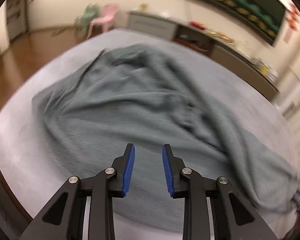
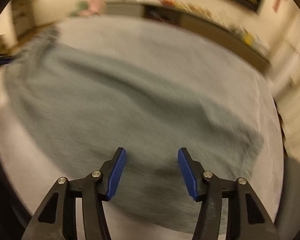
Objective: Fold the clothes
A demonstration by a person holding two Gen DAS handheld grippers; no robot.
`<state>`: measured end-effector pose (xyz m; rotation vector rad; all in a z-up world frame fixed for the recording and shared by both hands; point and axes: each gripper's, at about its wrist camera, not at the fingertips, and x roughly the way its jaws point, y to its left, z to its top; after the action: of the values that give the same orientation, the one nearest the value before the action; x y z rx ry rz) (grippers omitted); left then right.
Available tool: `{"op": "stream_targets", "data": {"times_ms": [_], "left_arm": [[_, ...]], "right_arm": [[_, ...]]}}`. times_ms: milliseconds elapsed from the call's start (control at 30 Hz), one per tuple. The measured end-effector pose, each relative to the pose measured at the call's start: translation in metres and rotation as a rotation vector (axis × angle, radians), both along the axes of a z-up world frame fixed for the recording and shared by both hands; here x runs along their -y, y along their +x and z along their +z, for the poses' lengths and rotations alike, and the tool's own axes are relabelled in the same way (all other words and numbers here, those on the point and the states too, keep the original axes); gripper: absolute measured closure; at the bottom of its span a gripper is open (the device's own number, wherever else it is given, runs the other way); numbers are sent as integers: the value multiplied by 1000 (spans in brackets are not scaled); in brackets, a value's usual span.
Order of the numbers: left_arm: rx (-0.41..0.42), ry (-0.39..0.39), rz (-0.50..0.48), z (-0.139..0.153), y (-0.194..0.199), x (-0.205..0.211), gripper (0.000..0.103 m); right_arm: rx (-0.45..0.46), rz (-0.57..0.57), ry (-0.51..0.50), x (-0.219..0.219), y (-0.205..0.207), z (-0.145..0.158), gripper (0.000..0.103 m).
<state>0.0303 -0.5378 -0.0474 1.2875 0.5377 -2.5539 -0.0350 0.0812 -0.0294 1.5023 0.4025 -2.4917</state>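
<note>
A grey-green garment (image 1: 130, 104) lies spread and wrinkled across a light grey table (image 1: 16, 140). My left gripper (image 1: 148, 150) hovers open above the garment's near part, blue pads apart, nothing between them. In the right wrist view the same garment (image 2: 110, 104) covers the middle of the table (image 2: 190, 56). My right gripper (image 2: 152, 154) is open above its near edge, holding nothing. Both views are motion-blurred.
Beyond the table are a wooden floor (image 1: 14, 60), a pink chair (image 1: 104, 20) beside a green one, a grey drawer cabinet (image 1: 152, 26) and a long low shelf (image 1: 240, 60) along the wall. A dark poster (image 1: 240, 6) hangs above it.
</note>
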Motion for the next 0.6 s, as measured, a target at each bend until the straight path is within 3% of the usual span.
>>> {"op": "stream_targets", "data": {"times_ms": [100, 167, 400, 533, 600], "left_arm": [[21, 66, 7, -23, -4, 13, 75], [37, 96, 5, -37, -7, 16, 69], [37, 67, -199, -42, -32, -50, 65], [20, 138, -263, -35, -38, -61, 67], [-46, 175, -223, -20, -36, -42, 67]], "right_arm": [[46, -131, -83, -47, -11, -1, 45], [50, -172, -129, -71, -13, -1, 46], [20, -343, -60, -122, -25, 0, 45], [18, -443, -2, -144, -30, 3, 43], [-13, -472, 39, -138, -28, 15, 43]]}}
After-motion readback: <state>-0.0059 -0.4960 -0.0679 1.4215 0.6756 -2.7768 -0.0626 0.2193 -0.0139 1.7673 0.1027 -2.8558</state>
